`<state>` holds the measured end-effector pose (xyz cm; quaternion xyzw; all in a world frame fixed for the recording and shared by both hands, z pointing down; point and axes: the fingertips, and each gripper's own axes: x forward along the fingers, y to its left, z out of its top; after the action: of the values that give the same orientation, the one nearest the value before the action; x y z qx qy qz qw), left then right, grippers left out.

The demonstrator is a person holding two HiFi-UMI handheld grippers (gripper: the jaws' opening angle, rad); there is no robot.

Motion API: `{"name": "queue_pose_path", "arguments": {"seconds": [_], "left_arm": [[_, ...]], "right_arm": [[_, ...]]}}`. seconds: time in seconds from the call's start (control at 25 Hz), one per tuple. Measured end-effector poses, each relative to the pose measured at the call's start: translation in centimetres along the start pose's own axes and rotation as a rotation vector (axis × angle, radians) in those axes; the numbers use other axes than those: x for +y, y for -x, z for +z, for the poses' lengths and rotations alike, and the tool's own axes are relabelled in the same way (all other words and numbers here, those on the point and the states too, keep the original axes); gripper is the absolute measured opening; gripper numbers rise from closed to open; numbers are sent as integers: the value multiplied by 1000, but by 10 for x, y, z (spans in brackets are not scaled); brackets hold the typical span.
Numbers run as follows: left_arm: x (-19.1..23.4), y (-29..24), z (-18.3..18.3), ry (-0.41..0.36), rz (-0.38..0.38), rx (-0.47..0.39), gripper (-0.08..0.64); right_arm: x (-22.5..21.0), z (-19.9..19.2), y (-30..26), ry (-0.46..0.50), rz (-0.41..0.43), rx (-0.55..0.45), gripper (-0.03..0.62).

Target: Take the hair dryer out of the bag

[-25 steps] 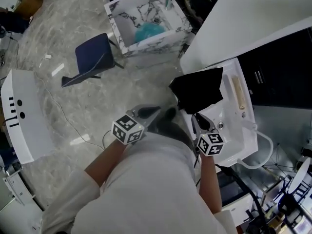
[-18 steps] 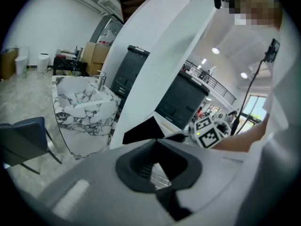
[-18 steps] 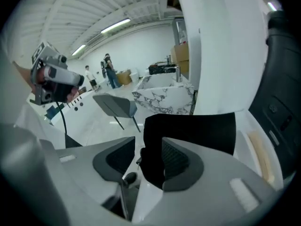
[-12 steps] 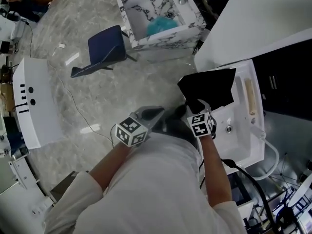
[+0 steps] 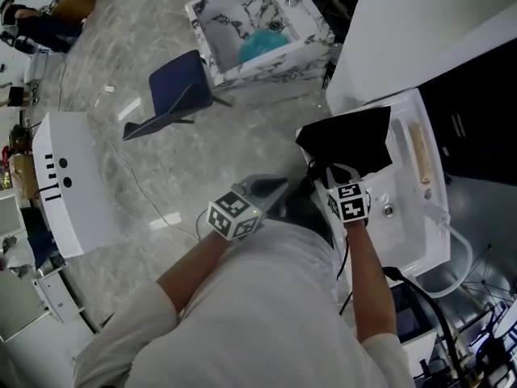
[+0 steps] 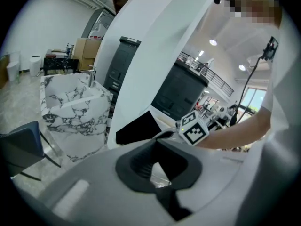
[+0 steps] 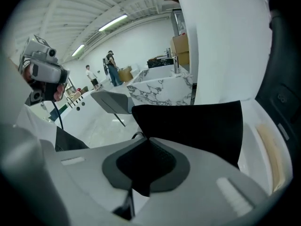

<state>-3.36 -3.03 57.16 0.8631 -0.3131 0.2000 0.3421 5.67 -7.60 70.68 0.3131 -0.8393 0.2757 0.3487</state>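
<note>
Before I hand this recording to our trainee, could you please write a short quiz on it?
1. True or false: the black bag lies on the floor.
2. What does the right tool grip? A the blue chair; B the black bag; C the marble sink.
3. Is the left tool open or shut, and what does it hold?
Key: 1 false, it rests on the white basin. 2 B; its jaws have just been closing on the bag's edge. 3 shut, holding nothing.
</note>
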Motion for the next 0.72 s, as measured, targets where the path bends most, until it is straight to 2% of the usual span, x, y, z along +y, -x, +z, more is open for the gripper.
{"name": "queue_pose_path", "arguments": {"seconds": [0.24,0.44,0.72], "left_arm": [[1,-17,10,-75,-20,37,2],[9,-43,16,-138,-67,70,2],[20,-103,-3,-249,-186,224,3]], "right_arm": [[-18,14,17,-139,-3,-86,11],[-29,26,29,-224,-50,-124,11],[-35,40,41,-315,-130,-146,11]]}}
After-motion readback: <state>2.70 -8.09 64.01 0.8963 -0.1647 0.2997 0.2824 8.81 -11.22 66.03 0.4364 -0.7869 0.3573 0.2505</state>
